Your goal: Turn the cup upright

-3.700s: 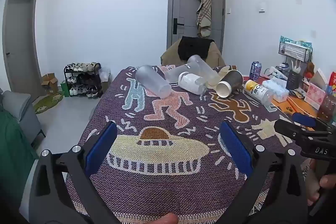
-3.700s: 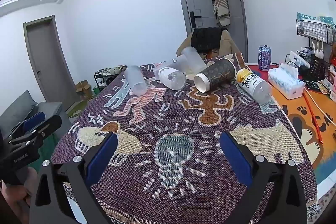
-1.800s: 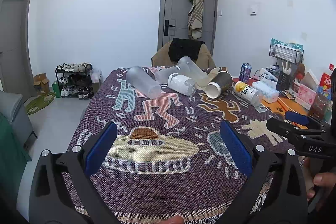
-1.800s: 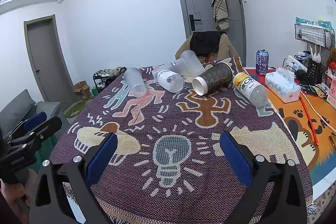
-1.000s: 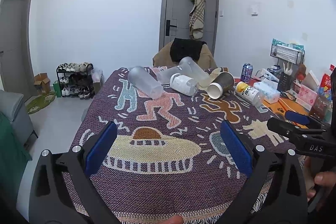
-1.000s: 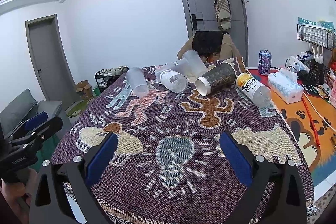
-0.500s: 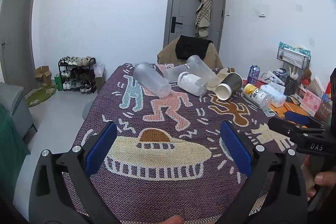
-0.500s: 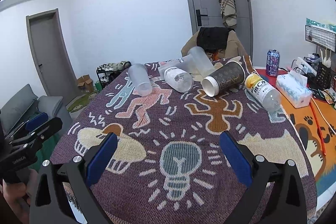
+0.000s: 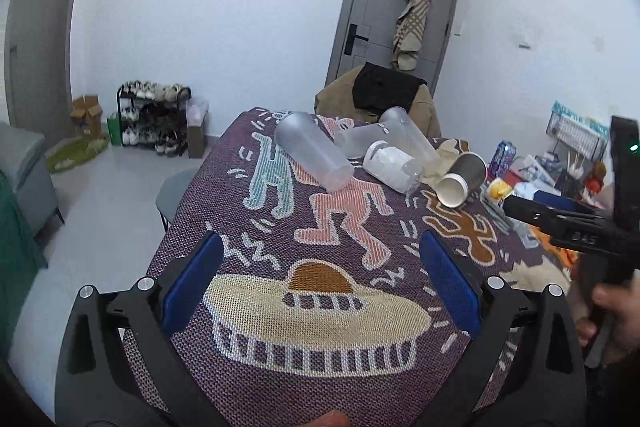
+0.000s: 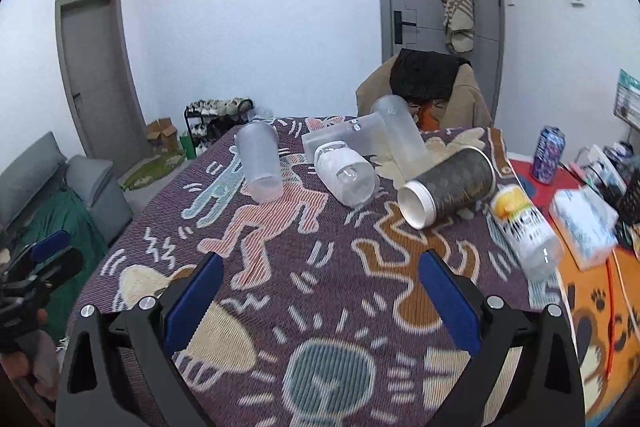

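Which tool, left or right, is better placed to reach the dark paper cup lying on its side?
Right, probably. The right tool is open, with the dark paper cup ahead between its fingers. From the left tool, also open, the cup lies far right, beyond the frosted cup.

Both hands hold their tools level and side by side: left gripper (image 9: 320, 287) and right gripper (image 10: 320, 291) gape wide, empty.

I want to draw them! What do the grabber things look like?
Both look alike: the left gripper and right gripper have black plastic arms with silver bolts and blue pads on the fingers. One has white letters on its side.
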A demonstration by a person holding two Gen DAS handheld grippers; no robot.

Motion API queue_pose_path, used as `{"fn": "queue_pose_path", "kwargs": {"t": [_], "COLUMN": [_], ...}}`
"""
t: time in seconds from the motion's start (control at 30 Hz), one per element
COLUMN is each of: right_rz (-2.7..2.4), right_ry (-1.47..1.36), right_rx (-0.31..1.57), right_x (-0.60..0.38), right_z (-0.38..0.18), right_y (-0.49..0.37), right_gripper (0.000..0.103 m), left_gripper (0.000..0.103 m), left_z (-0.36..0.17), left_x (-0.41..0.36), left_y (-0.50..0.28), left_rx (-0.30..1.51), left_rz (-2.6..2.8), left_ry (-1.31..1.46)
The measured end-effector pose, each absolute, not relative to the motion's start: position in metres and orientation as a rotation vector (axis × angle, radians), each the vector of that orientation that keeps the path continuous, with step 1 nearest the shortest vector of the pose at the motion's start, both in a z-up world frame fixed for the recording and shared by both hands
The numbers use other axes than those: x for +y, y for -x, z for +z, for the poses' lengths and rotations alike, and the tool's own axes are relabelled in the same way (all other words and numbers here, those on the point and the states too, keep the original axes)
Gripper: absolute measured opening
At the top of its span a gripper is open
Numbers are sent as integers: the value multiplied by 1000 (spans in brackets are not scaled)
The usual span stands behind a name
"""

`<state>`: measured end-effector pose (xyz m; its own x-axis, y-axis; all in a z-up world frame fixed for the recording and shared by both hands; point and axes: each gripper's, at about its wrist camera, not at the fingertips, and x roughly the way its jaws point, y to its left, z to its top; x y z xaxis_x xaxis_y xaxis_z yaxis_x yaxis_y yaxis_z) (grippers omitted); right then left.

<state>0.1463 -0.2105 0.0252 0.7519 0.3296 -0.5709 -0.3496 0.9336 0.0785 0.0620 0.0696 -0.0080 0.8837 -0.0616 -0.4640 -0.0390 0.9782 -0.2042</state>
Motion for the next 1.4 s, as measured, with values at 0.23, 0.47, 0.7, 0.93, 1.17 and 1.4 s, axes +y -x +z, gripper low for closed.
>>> {"fn": "queue_pose_path", "kwargs": {"t": [0.23, 0.47, 0.7, 0.93, 1.17, 1.4], "right_rz": [371, 383, 387, 407, 426, 408], "right_ry": [70, 87, 115, 140, 147, 217], "right_rx": [651, 677, 701, 744, 830, 925], "right_x": [-196, -184, -175, -170, -158, -139], "right_z": [23, 25, 21, 10, -9, -38], "right_y": [-191, -231, -269, -309, -358, -398], "right_gripper": [95, 95, 95, 94, 93, 92], "left_gripper": [98, 98, 98, 98, 98, 98], "left_z": [-14, -11, -16, -26, -37, -46], "left_x": [95, 111, 123, 131, 141, 152], "left_y": [-85, -103, -123, -141, -154, -161], "left_rx": [521, 528, 532, 536, 558, 574], "left_rz": [20, 64, 91, 122, 148, 172], "left_ry": [235, 269, 319, 363, 399, 440]}}
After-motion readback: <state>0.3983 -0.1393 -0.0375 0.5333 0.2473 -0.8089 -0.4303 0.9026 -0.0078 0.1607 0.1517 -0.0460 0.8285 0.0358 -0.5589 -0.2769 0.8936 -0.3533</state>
